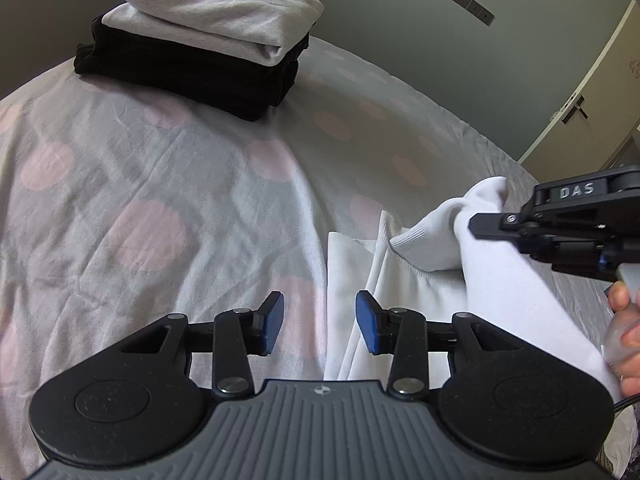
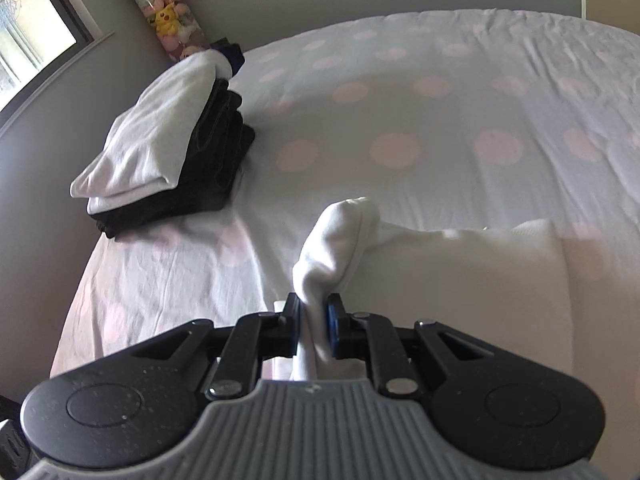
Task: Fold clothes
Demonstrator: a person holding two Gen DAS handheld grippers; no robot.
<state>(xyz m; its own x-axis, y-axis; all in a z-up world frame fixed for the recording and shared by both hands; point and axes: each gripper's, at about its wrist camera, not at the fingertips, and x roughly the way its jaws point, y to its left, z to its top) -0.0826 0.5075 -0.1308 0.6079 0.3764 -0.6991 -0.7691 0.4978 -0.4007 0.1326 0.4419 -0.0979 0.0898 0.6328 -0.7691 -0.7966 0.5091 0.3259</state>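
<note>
A white garment [image 1: 404, 280] lies partly spread on the bed, its ribbed edge bunched up at the right. My right gripper [image 2: 314, 328] is shut on a gathered fold of the white garment [image 2: 340, 248], which stands lifted above the sheet. In the left wrist view that right gripper [image 1: 480, 226] comes in from the right edge, held by a hand [image 1: 626, 332]. My left gripper [image 1: 320, 322] is open, low over the garment's left edge, with nothing between its blue pads [image 1: 368, 322].
A folded stack, white clothes on black clothes [image 1: 200, 44], sits at the bed's far left corner [image 2: 168, 148]. The bed sheet [image 1: 160, 184] is grey with pink dots. A door [image 1: 588, 92] stands at the right, a window [image 2: 28, 36] and a tube of plush toys [image 2: 168, 12] by the wall.
</note>
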